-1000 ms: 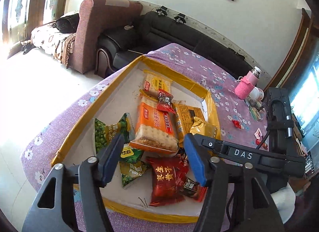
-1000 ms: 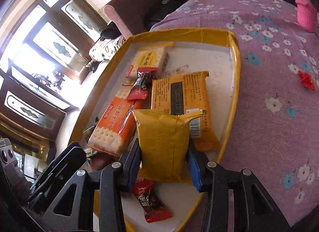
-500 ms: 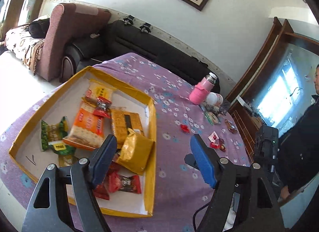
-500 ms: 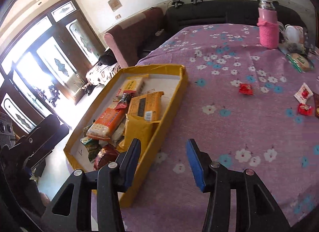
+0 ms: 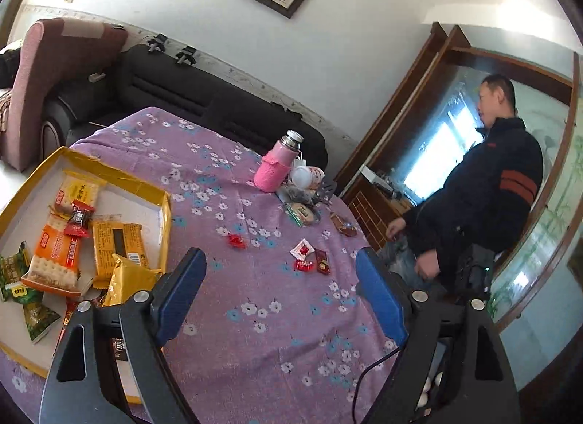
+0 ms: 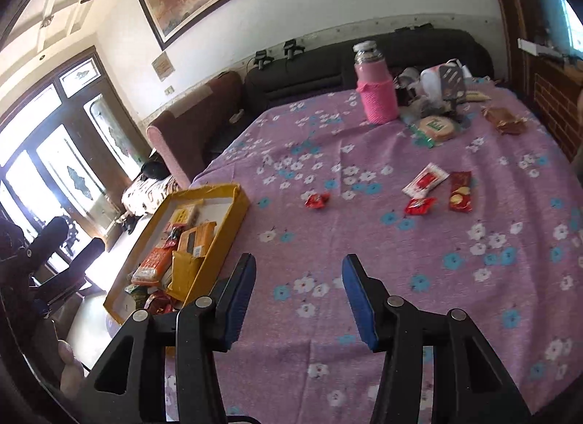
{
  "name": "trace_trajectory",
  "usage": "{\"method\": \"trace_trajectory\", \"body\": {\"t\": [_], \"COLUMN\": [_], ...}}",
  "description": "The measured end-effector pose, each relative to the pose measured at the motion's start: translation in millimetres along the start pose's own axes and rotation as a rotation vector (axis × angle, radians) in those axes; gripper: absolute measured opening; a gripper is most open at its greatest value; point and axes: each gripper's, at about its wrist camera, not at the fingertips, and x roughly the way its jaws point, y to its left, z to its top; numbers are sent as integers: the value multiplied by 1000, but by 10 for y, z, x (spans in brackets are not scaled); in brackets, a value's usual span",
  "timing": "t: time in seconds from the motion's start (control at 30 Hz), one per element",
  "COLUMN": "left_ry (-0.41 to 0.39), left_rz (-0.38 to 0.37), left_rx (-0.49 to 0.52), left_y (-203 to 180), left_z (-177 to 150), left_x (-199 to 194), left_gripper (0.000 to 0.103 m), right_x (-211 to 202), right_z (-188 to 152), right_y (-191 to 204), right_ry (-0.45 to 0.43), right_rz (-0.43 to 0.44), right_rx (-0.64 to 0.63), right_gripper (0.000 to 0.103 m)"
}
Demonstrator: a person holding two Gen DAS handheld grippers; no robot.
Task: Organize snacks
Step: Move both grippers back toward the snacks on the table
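Note:
A yellow-rimmed cardboard tray [image 5: 165, 212] [image 6: 238, 205] at the table's left holds several snack packets, among them an orange cracker pack [image 5: 54, 260] and a gold bag [image 5: 127, 278] [image 6: 186, 271]. Loose snacks lie on the purple floral cloth: a red candy [image 5: 237, 241] [image 6: 317, 200], a white-red packet [image 5: 301, 249] [image 6: 424, 179], a small red candy [image 6: 419, 205] and a dark red packet [image 6: 460, 191]. My left gripper [image 5: 278, 291] is open and empty above the cloth, right of the tray. My right gripper [image 6: 297, 296] is open and empty, also right of the tray.
A pink thermos [image 5: 278, 165] [image 6: 375, 88] stands at the table's far side beside a clutter of wrappers and a green round biscuit pack [image 6: 435, 128]. A man in a dark jacket [image 5: 488, 190] stands at the right. Sofas line the far wall.
My right gripper let go of the gold bag in the tray and opened. Both grippers pulled back from the tray and swung right, over the cloth with the loose snacks.

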Motion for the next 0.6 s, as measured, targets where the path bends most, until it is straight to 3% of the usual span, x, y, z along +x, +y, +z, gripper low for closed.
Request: {"method": "trace_trajectory", "body": {"t": [0.1, 0.27, 0.33, 0.4, 0.47, 0.6], "left_ry": [32, -107, -166, -169, -154, -139], "left_rz": [10, 35, -23, -151, -233, -244], "left_rx": [52, 166, 177, 174, 197, 243], "left_y": [-154, -375, -411, -450, -536, -690], "left_z": [65, 380, 548, 685, 736, 724], "left_x": [58, -243, -393, -471, -514, -598], "left_gripper": [85, 85, 85, 85, 85, 85], "right_x": [-280, -906, -1177, -1428, -1624, -1963], "right_z": [60, 308, 417, 519, 619, 830], "right_y": [-168, -297, -299, -316, -332, -307], "right_ry": [-38, -137, -175, -207, -228, -275], "right_rz": [-5, -19, -15, -19, -17, -35], "right_rx": [47, 88, 90, 89, 92, 76], "right_gripper": [54, 54, 54, 54, 55, 55]}}
